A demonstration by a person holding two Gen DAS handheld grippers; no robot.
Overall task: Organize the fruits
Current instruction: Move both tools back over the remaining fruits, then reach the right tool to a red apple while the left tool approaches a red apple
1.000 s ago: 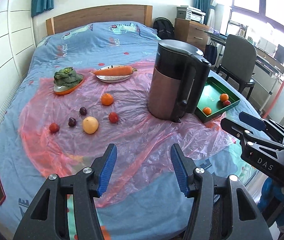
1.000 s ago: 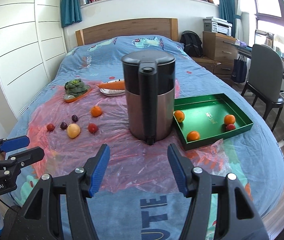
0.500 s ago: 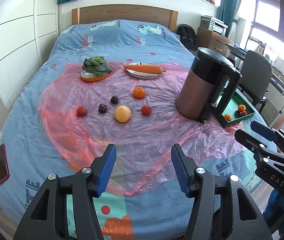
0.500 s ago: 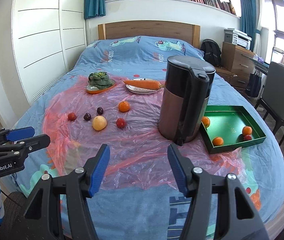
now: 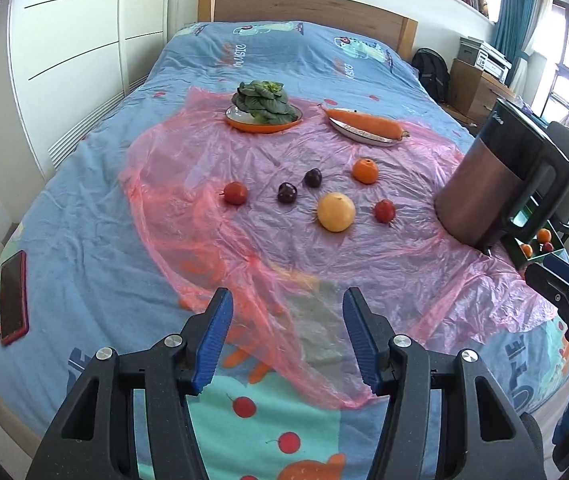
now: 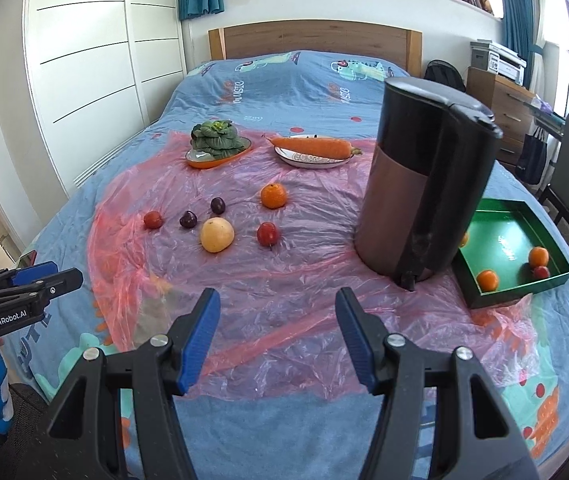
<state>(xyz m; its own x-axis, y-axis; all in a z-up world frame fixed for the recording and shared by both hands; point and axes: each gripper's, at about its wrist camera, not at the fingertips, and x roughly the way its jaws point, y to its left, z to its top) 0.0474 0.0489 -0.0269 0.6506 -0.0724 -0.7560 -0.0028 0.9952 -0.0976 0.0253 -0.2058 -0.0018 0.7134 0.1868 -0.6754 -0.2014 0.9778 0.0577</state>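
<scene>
Several fruits lie on a pink plastic sheet (image 5: 244,240) on the bed: a yellow grapefruit (image 5: 335,212) (image 6: 216,234), an orange (image 5: 365,170) (image 6: 273,195), two red fruits (image 5: 235,193) (image 5: 384,211) and two dark plums (image 5: 287,193) (image 5: 313,177). A green tray (image 6: 548,280) at the right holds two oranges (image 6: 487,280) (image 6: 538,257) and a small red fruit (image 6: 541,272). My left gripper (image 5: 286,340) is open and empty above the bed's near edge. My right gripper (image 6: 274,336) is open and empty, also short of the fruits.
A tall black and copper kettle (image 6: 420,184) stands between the loose fruits and the tray. At the back, greens sit on an orange plate (image 5: 264,124) and a carrot on a white plate (image 5: 364,124). A phone (image 5: 13,296) lies at the bed's left edge.
Both grippers have swung left, so the loose fruits sit nearer the middle of each view and the tray has slid to the right. Both stay open and empty.
</scene>
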